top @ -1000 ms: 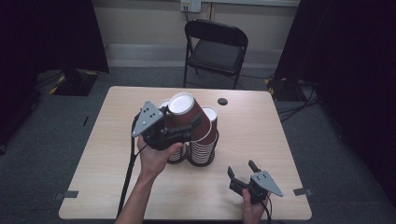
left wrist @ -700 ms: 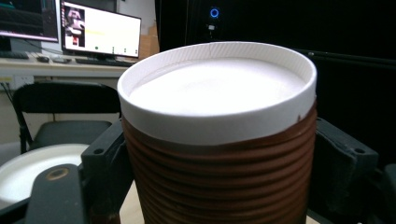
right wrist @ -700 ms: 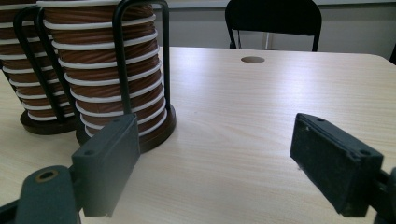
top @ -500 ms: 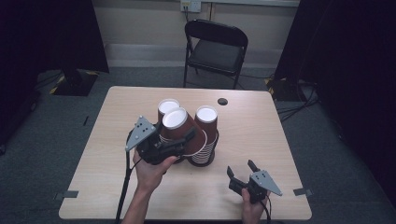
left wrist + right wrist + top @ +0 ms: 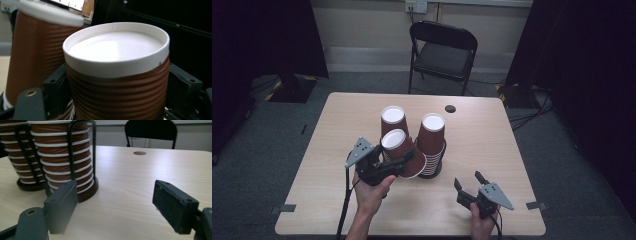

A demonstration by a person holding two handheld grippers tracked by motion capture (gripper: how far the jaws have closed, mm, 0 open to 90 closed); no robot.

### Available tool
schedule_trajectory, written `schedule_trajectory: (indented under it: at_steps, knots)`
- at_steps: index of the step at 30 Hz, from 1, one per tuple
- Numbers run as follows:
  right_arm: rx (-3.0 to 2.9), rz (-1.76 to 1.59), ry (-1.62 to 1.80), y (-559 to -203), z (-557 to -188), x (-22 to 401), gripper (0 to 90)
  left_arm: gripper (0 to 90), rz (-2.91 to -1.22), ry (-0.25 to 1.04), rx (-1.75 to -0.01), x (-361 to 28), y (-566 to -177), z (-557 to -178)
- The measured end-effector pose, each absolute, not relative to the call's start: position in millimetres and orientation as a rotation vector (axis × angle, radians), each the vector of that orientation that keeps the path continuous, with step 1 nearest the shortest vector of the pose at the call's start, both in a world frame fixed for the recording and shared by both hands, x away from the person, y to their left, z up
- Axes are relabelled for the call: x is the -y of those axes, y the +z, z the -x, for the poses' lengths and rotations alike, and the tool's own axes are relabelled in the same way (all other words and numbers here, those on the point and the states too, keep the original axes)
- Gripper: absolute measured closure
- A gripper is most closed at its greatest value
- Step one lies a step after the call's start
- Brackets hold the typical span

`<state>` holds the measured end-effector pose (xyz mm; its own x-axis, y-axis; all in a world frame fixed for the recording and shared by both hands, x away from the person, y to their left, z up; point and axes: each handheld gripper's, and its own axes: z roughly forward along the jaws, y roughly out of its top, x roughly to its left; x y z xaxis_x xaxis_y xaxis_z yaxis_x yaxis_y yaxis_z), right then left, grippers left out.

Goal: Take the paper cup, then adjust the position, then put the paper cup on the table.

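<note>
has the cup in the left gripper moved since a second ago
Yes. The cup in the left gripper has come down and toward the person, from level with the right stack's top to beside its middle.

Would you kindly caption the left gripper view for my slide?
Left gripper clamps an upside-down ribbed brown paper cup, another cup stack beside it.

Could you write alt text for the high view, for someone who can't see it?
From above, a person's left gripper clamps an upside-down brown paper cup beside two stacks of cups on a wooden table. The right gripper rests open near the front edge; a black chair stands behind.
</note>
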<state>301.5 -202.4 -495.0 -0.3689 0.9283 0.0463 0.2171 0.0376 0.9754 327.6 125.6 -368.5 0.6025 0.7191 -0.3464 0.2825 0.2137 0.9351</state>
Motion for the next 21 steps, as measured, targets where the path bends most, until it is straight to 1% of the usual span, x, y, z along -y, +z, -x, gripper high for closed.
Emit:
schedule_trajectory:
  at_steps: [2, 5, 11, 15, 16, 18, 19, 21]
  knots:
    - [-1.680, -1.159, 1.387, -495, -302, 202, 19.5, 18.9, -1.353, 0.359, -0.952, -126, -374, -327]
    - [-1.691, -1.147, 1.418, -495, -303, 201, 20.4, 18.9, -1.343, 0.301, -0.976, -127, -383, -328]
    - [-1.729, -1.113, 1.453, -495, -300, 194, 20.7, 19.0, -1.363, 0.276, -1.003, -124, -397, -328]
    - [-1.793, -1.019, 1.551, -491, -292, 178, 21.0, 19.0, -1.334, 0.188, -1.048, -125, -411, -329]
    - [-1.803, -0.992, 1.565, -490, -291, 173, 22.2, 19.0, -1.324, 0.167, -1.058, -126, -414, -328]
    - [-1.814, -0.970, 1.583, -489, -289, 165, 23.7, 19.0, -1.319, 0.155, -1.068, -127, -416, -328]
    - [-1.834, -0.953, 1.604, -489, -289, 161, 25.0, 19.0, -1.318, 0.128, -1.076, -129, -420, -327]
    - [-1.851, -0.934, 1.617, -489, -288, 156, 25.8, 19.0, -1.315, 0.125, -1.084, -131, -423, -324]
